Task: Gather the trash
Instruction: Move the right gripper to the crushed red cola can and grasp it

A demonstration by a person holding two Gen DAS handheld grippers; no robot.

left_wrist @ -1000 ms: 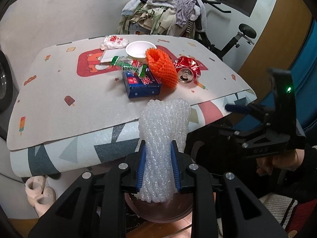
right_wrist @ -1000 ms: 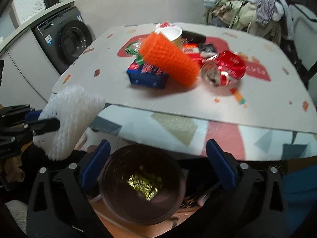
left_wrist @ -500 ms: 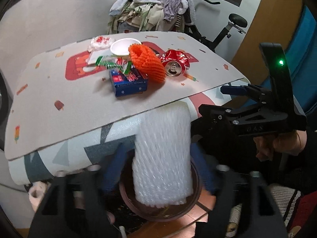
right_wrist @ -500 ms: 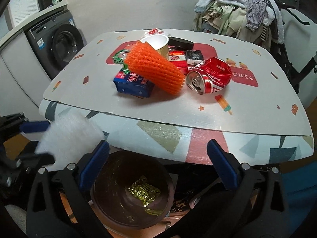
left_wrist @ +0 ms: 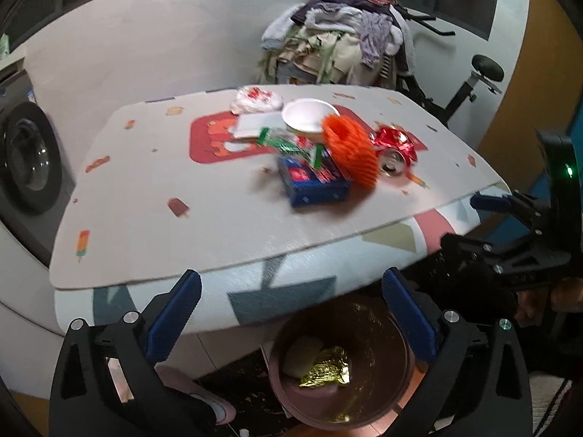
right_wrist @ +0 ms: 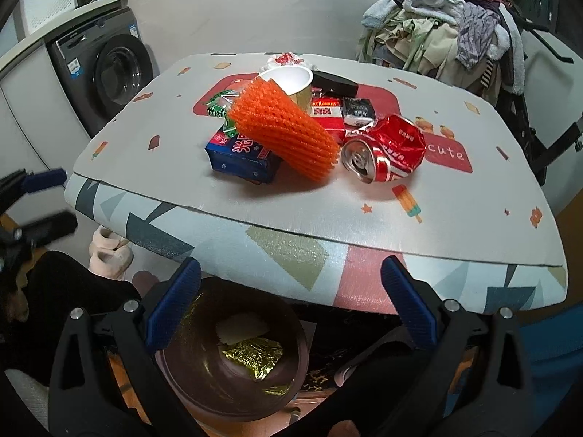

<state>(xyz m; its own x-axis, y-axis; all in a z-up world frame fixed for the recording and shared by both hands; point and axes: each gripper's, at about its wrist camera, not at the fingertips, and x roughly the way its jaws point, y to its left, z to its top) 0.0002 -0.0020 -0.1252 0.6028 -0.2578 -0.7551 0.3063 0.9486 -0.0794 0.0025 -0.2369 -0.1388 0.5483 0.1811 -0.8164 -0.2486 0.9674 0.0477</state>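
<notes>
A brown trash bin (left_wrist: 375, 360) stands on the floor below the table edge, holding a gold wrapper (left_wrist: 324, 369) and the white foam net (left_wrist: 302, 355); the bin also shows in the right wrist view (right_wrist: 233, 360). My left gripper (left_wrist: 291, 309) is open and empty above the bin. My right gripper (right_wrist: 289, 302) is open and empty, also over the bin. On the table (right_wrist: 455, 218) lie an orange foam net (right_wrist: 284, 134), a blue box (right_wrist: 242, 158), a crushed red can (right_wrist: 386, 153), a paper cup (right_wrist: 293, 80) and several wrappers.
A washing machine (right_wrist: 113, 73) stands at the left. A pile of clothes (right_wrist: 444, 25) and an exercise bike (left_wrist: 470, 83) are behind the table. Slippers (right_wrist: 109, 251) lie on the floor under the table's left edge.
My left gripper opened and let go of the white foam net, which dropped into the bin. Both grippers rose a little and show more of the table.
</notes>
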